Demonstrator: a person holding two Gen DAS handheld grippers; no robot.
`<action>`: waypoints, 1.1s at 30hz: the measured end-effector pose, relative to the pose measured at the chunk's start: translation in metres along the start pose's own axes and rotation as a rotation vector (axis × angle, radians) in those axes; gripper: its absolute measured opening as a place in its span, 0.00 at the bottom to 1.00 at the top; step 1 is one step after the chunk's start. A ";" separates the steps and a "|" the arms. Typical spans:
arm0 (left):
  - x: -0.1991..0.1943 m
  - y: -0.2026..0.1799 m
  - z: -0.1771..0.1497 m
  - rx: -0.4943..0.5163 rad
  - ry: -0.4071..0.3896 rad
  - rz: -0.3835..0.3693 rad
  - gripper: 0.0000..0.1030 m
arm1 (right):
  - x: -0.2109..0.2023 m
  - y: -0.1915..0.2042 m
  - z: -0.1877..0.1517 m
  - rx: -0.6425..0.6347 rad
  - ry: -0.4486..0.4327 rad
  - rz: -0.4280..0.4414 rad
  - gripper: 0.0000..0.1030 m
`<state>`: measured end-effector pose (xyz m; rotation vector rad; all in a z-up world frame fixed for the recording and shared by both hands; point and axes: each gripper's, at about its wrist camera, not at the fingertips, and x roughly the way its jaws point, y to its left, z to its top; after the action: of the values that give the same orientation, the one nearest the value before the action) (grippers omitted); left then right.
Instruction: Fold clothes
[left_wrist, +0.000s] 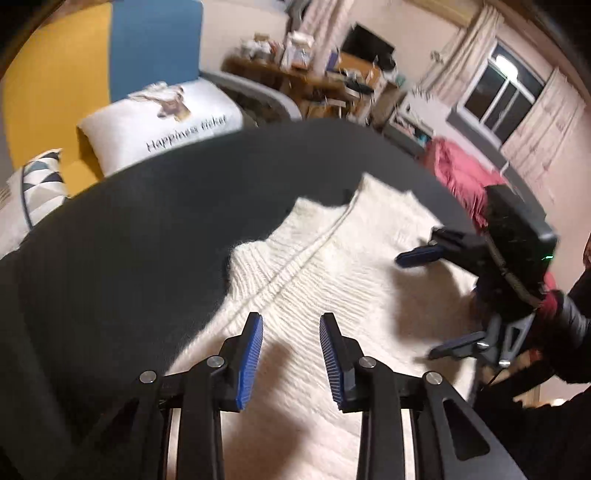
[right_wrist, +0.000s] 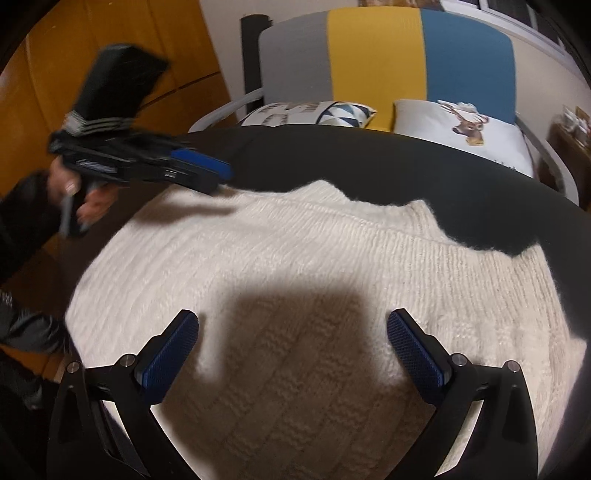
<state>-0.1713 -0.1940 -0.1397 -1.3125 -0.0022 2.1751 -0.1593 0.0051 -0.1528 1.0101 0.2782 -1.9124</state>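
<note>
A cream knitted sweater (left_wrist: 325, 266) lies spread flat on a dark bed cover (left_wrist: 147, 221). A raised seam runs along it in the left wrist view. My left gripper (left_wrist: 291, 325) hovers open over the sweater's near left edge, with nothing between its blue pads. My right gripper (left_wrist: 415, 308) hangs over the sweater's right side, its fingers spread wide. In the right wrist view the sweater (right_wrist: 314, 240) fills the middle and the right gripper (right_wrist: 292, 321) stands wide open just above it, casting a shadow. The left gripper (right_wrist: 221, 175) reaches in from the upper left, held by a hand (right_wrist: 92, 201).
Two pillows (right_wrist: 461, 129) (right_wrist: 314, 112) lean on a grey, yellow and blue headboard (right_wrist: 373, 55). A red blanket (left_wrist: 458, 173) lies at the bed's far right corner. A cluttered desk (left_wrist: 303, 74) and a window (left_wrist: 506, 92) stand beyond. Wooden cupboard doors (right_wrist: 110, 29) are on the left.
</note>
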 end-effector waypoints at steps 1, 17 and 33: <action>0.006 0.002 0.002 0.010 0.022 -0.002 0.31 | 0.001 -0.001 -0.001 -0.004 -0.002 0.007 1.00; 0.004 -0.013 -0.007 0.045 -0.091 0.158 0.03 | -0.017 -0.002 0.008 -0.027 -0.028 -0.034 1.00; -0.008 -0.019 -0.014 -0.087 -0.166 0.289 0.16 | -0.006 -0.004 0.014 0.000 -0.002 -0.098 1.00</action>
<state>-0.1479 -0.1865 -0.1349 -1.2378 0.0296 2.5501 -0.1689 0.0033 -0.1408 1.0105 0.3323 -2.0012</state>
